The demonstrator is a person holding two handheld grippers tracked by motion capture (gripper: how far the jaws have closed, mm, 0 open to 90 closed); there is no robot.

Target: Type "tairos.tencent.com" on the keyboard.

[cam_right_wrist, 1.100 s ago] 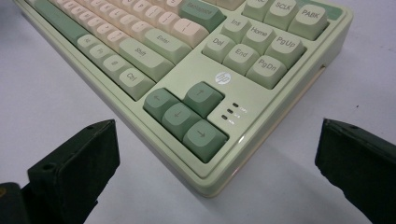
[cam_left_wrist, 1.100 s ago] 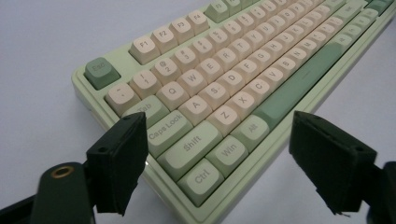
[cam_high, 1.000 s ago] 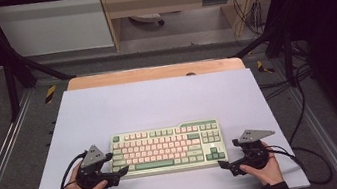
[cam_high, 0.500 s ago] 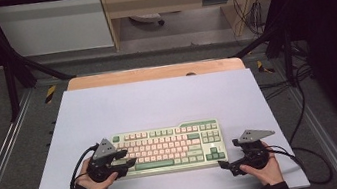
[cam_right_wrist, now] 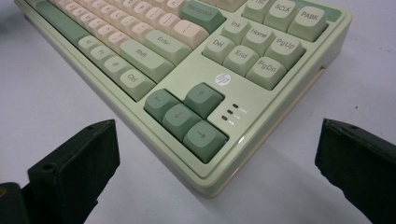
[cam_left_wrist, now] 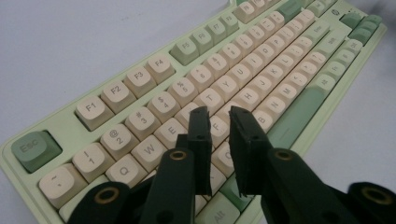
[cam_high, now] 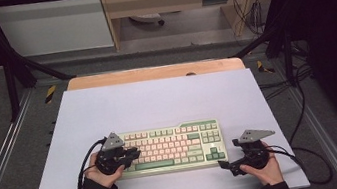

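**Left gripper over the keys, right gripper off the arrow-key corner**

Landmark: the keyboard [cam_high: 172, 148], pale green case with cream and green keycaps. It lies flat on the white table [cam_high: 157, 101], long side running left to right, in the near half of the sheet.

Left of the keyboard: your left hand [cam_high: 99, 171] sits just off its left end and carries the left gripper [cam_high: 132, 155], which reaches in over the left block of keys. In the left gripper view the gripper [cam_left_wrist: 218, 122] hangs above the letter rows, roughly over the R/F area. Its jaws have just been closing and now stand nearly together, with a narrow slit left between the pads. Nothing sits in that slit; the keycaps lie below it. Whether the tips touch a key cannot be told.

Right of the keyboard: your right hand [cam_high: 265, 166] rests on the table just beyond the near right corner, holding the right gripper [cam_high: 225, 166]. In the right gripper view the gripper [cam_right_wrist: 215, 154] has its jaws spread wide, released, one on each side of the corner with the arrow keys [cam_right_wrist: 187, 114]. Neither pad touches the case.
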